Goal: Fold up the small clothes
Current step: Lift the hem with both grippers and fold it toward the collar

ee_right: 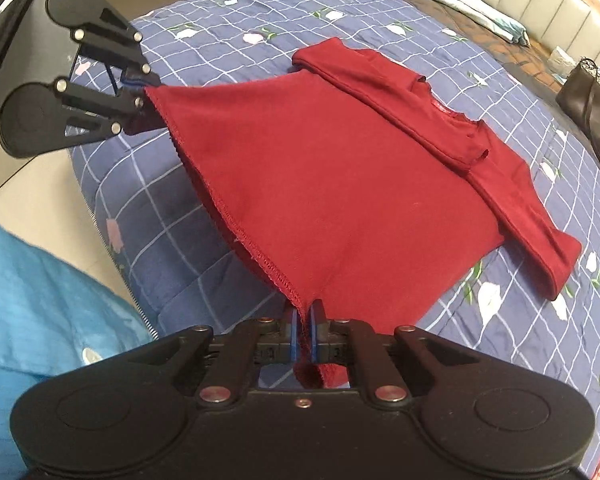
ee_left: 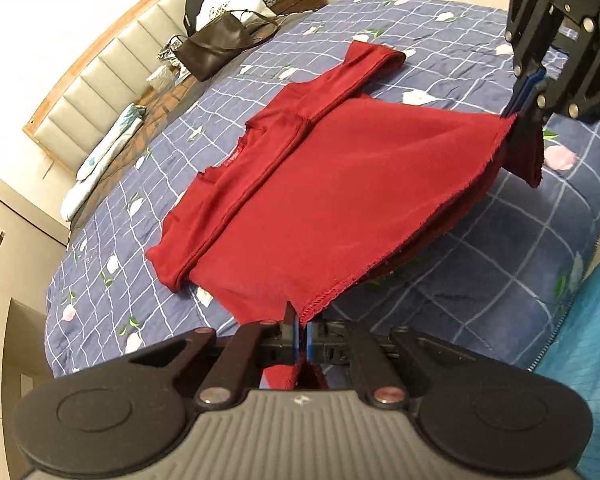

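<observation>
1. A red shirt (ee_left: 320,184) lies on a bed (ee_left: 500,272) covered by a blue checked quilt with small flower prints.
2. The shirt's far part rests flat on the quilt, with both sleeves already folded in across the body along a straight crease near the neckline (ee_right: 456,116).
3. The near hem (ee_right: 236,224) is raised off the quilt and stretched taut between the two grippers.
4. The left gripper (ee_left: 302,336) has its jaws pressed together on one hem corner; red cloth hangs down between the blue pads (ee_left: 296,340).
5. The right gripper (ee_right: 303,336) is likewise clamped on the other hem corner, with cloth bunched below its pads.
6. In the left wrist view the right gripper (ee_left: 528,100) appears at the far right, pinching its corner above the quilt.
7. In the right wrist view the left gripper (ee_right: 138,88) appears at the far left, holding its corner.
8. A brown bag (ee_left: 216,46) sits on the far left of the bed near the padded headboard (ee_left: 100,76).
9. A pillow (ee_left: 100,160) lies beside the headboard.
10. A blue sleeve (ee_right: 32,300) shows at the near edge.
</observation>
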Action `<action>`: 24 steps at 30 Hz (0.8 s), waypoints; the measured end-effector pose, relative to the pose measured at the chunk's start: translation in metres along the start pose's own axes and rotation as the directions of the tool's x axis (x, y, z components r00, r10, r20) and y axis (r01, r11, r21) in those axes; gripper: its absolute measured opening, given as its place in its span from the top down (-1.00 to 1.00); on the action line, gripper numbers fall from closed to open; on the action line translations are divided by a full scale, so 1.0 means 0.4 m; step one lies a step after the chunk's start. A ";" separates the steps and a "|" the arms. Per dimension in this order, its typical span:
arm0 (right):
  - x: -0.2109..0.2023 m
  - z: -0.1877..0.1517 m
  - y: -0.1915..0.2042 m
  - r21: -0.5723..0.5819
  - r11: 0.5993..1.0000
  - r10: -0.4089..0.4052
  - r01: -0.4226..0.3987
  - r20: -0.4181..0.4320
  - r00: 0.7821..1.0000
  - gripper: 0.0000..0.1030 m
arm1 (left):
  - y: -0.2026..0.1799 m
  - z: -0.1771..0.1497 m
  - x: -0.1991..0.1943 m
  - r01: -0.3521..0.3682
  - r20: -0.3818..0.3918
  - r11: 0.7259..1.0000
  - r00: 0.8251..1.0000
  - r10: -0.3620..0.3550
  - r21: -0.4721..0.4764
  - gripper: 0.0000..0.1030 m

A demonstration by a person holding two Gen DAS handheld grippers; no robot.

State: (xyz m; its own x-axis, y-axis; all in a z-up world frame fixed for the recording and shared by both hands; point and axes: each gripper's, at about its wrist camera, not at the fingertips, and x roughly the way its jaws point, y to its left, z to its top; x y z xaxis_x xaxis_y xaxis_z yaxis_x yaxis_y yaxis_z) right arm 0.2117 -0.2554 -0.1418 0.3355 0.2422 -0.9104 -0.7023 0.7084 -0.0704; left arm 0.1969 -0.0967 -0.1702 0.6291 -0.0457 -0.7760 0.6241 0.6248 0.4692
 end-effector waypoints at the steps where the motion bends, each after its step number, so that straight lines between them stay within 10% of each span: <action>1: -0.005 -0.006 0.010 0.000 1.000 -0.003 0.003 -0.001 1.000 0.89 | 0.000 -0.001 -0.008 0.008 -0.004 1.000 1.000 -0.008 -0.005 0.97; 24: -0.128 -0.137 0.195 0.150 0.988 0.043 -0.038 -0.027 0.999 0.89 | -0.074 -0.139 -0.191 0.181 -0.047 0.978 0.981 -0.187 -0.104 0.96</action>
State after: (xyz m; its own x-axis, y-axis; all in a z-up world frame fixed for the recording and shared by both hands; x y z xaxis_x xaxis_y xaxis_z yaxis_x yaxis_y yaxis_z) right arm 0.1055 -0.2490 -0.1230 0.2878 0.2543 -0.9233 -0.6122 0.7902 0.0268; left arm 0.1046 -0.0683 -0.1484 0.4790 -0.1254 -0.8688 0.6765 0.6835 0.2743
